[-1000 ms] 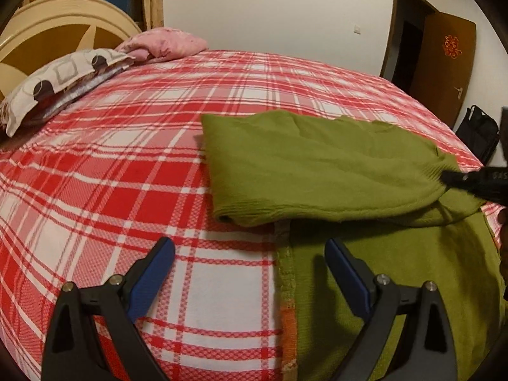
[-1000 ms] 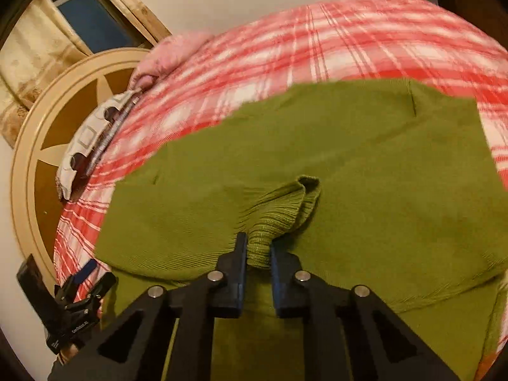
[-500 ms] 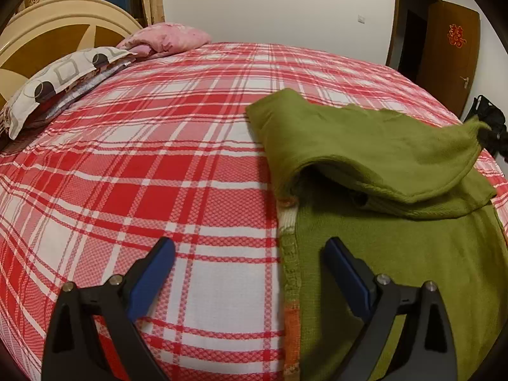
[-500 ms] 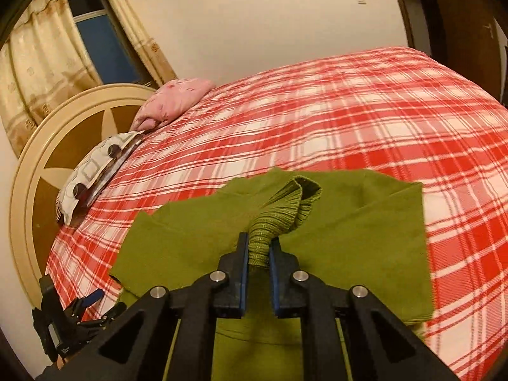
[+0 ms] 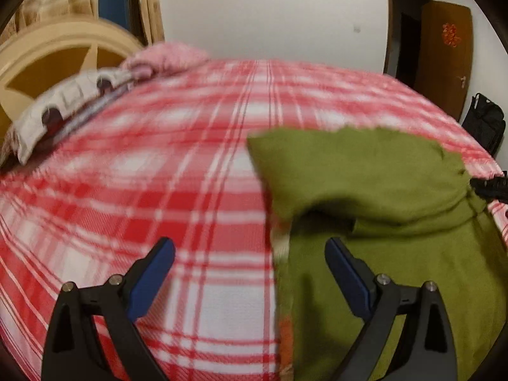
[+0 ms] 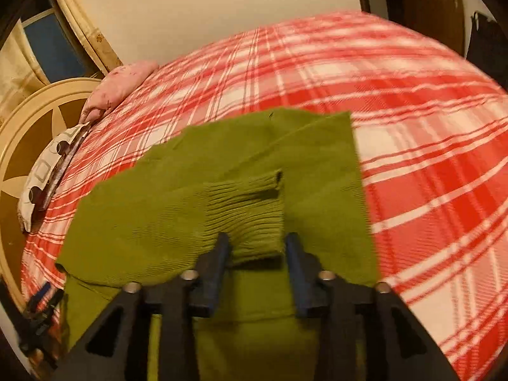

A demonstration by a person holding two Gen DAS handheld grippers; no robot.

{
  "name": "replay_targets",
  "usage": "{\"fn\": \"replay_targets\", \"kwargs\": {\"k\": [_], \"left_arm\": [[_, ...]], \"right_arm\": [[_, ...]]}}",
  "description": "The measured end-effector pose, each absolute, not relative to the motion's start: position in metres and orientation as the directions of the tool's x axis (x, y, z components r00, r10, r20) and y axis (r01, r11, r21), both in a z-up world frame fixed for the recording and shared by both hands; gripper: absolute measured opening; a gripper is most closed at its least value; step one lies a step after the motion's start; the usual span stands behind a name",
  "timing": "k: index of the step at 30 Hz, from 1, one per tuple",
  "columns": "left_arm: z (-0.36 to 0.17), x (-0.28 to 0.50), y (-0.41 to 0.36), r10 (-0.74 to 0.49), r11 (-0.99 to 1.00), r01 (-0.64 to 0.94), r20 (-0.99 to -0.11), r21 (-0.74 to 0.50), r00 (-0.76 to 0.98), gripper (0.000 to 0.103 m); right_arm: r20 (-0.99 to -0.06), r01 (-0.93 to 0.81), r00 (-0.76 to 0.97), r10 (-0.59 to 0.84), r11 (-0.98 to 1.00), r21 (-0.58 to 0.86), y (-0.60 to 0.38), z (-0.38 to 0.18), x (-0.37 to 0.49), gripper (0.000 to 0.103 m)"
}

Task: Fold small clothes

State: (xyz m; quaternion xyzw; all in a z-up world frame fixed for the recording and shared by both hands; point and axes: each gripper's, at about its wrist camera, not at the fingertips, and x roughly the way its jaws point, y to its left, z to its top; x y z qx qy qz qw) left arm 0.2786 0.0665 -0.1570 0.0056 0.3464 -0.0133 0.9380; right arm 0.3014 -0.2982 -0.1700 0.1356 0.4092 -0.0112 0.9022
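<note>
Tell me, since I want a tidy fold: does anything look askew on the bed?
Yes. The green sweater's folded-over layer lies crooked on the plaid bedspread, its ribbed cuff bunched between the opening right tongs.

sweater (image 6: 222,171): matt green knit, ribbed cuff | bedsheet (image 5: 158,174): woven plaid cloth

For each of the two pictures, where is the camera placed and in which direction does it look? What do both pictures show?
Left wrist: sits on the left gripper, looking forward and down across the red plaid bed; its own two fingers stand wide apart, empty, and the right gripper's tip shows at the right edge.
Right wrist: sits on the right gripper, looking down over the green sweater; its jaws are opening, the ribbed cuff lying between them.
Shared: sweater, bed, headboard, pillows, and the left gripper at the right view's lower left.
</note>
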Motion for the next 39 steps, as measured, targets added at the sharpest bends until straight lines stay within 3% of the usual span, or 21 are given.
{"fn": "replay_targets", "kwargs": {"k": [2,5,8,12,15,18,39], "left_arm": [[-0.144,0.289,0.064,-0.036,0.999,0.037,-0.636,-0.011,0.771,0.102],[-0.140,0.310,0.057,-0.003,0.999,0.026,-0.631,0.028,0.776,0.103],[-0.158,0.331,0.051,0.066,0.995,0.000,-0.667,0.098,0.742,0.103],[-0.189,0.342,0.055,0.159,0.982,-0.025,-0.741,0.189,0.652,0.103],[-0.191,0.338,0.068,0.099,0.993,-0.017,-0.758,0.115,0.645,0.103],[-0.192,0.333,0.067,0.106,0.991,-0.006,-0.748,0.134,0.655,0.103],[-0.194,0.325,0.070,0.060,0.996,0.006,-0.753,0.084,0.656,0.103]], "right_arm": [[-0.723,0.136,0.689,0.048,0.972,0.194,-0.297,-0.158,0.296,0.050],[-0.707,0.050,0.696,0.129,0.973,0.227,-0.286,-0.149,0.305,0.050],[-0.713,-0.037,0.679,0.176,0.978,0.206,-0.262,-0.153,0.317,0.050],[-0.784,-0.028,0.614,0.089,0.996,0.090,-0.239,-0.177,0.332,0.050],[-0.775,-0.032,0.632,0.024,0.999,0.005,-0.230,-0.184,0.324,0.050],[-0.768,-0.048,0.641,-0.024,0.996,-0.071,-0.221,-0.188,0.314,0.051],[-0.755,-0.038,0.656,0.011,0.999,-0.018,-0.230,-0.187,0.289,0.053]]}}
